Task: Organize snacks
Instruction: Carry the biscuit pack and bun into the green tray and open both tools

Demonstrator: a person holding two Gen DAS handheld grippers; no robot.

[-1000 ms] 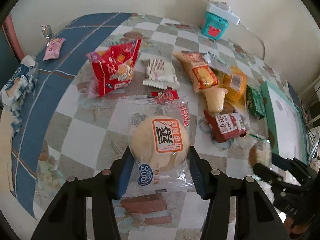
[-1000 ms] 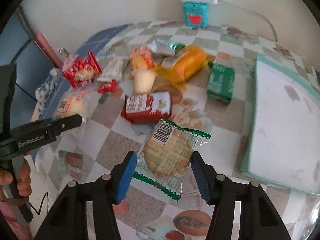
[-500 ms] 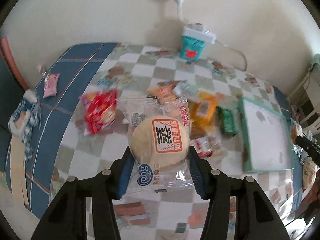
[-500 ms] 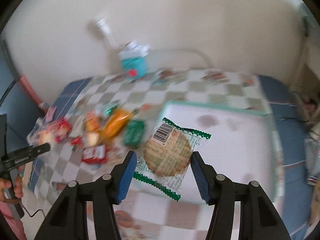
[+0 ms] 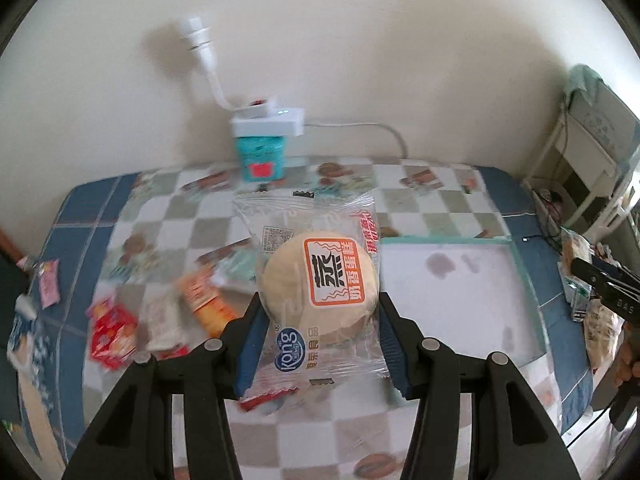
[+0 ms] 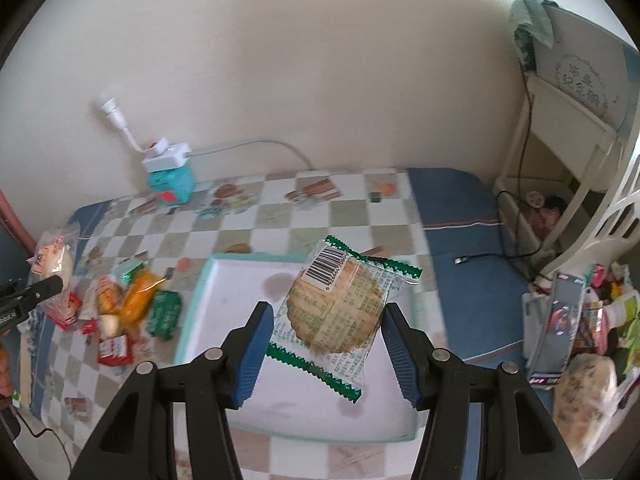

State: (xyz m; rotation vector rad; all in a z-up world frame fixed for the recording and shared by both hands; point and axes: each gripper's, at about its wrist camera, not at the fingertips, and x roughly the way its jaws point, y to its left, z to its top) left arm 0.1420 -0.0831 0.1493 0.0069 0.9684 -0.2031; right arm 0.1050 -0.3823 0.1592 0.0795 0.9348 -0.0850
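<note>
wrapped bun upright, long axis seemingly along fingers

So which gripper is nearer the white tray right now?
Right. The right gripper holds its biscuit packet over the white tray; the left gripper, gripping the bun packet, is beside the tray's left edge.

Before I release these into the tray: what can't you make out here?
- Tray, left wrist view: near-left corner hidden behind the bun pack.
- Tray, right wrist view: middle hidden behind the cracker pack.
- Snack pile, left view: blurred, labels unreadable.
</note>
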